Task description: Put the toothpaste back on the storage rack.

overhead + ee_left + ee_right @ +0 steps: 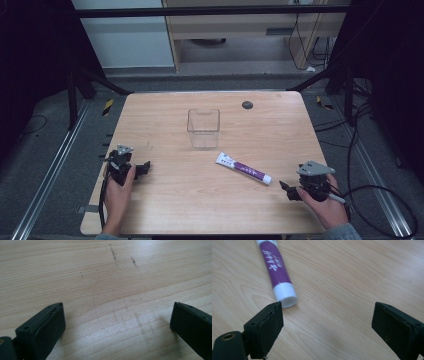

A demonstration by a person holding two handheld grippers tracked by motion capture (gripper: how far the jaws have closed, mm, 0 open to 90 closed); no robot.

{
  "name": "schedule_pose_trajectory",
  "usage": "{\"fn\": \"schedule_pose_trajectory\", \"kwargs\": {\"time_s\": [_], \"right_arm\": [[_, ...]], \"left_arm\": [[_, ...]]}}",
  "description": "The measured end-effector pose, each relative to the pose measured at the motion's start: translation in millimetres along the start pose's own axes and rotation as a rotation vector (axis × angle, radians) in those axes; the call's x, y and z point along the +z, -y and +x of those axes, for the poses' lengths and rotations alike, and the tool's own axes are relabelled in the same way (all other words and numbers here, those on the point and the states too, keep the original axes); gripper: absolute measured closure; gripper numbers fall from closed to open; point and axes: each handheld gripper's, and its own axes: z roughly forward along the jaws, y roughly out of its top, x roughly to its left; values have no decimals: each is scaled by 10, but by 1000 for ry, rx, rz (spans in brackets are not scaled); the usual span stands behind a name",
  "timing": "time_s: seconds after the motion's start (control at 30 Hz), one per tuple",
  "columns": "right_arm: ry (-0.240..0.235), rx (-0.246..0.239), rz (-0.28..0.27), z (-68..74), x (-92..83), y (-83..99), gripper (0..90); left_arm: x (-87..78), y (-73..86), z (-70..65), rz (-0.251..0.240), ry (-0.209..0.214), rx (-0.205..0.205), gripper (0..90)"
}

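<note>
**Right gripper lining up on the tube; nothing grasped yet**

High view: The toothpaste tube (243,169) is lying flat on the table (165,210), slanting from near the clear container (203,128) down toward the near right, cap end nearest the right gripper (289,190). That gripper is resting low at the near right edge, pointing left at the cap, probably so the approach is short. The left gripper (144,167) is sitting at the near left, well apart from the tube, likely just parked. A dark round spot (247,105) is lying at the far side.

Left gripper view: The jaws are standing wide over bare, scuffed wood, released and empty.

Right gripper view: The jaws are spread wide, gripping nothing. The white cap (285,293) is lying just beyond the left jaw's tip, not between the jaws, so the aim probably needs shifting toward the tube.
</note>
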Motion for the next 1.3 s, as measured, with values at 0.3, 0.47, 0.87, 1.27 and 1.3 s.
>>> {"fn": "schedule_pose_trajectory", "kwargs": {"time_s": [0.3, 0.47, 0.87, 1.27, 1.3], "right_arm": [[-127, -146, 85, 114, 50, -650, 175], [-156, -184, 116, 296, 159, -906, 175], [-169, -217, 204, 643, 518, -1074, 342], [-194, -237, 248, 687, 710, -1240, 486], [-194, -237, 248, 687, 710, -1240, 486]], "left_arm": [[4, -5, -20, 0, -11, -10, 0], [9, -10, -8, -1, -34, -32, 0], [21, -22, 5, 1, -62, -60, 0], [-27, 29, -15, 0, -59, -59, 0], [-27, 29, -15, 0, -59, -59, 0]]}}
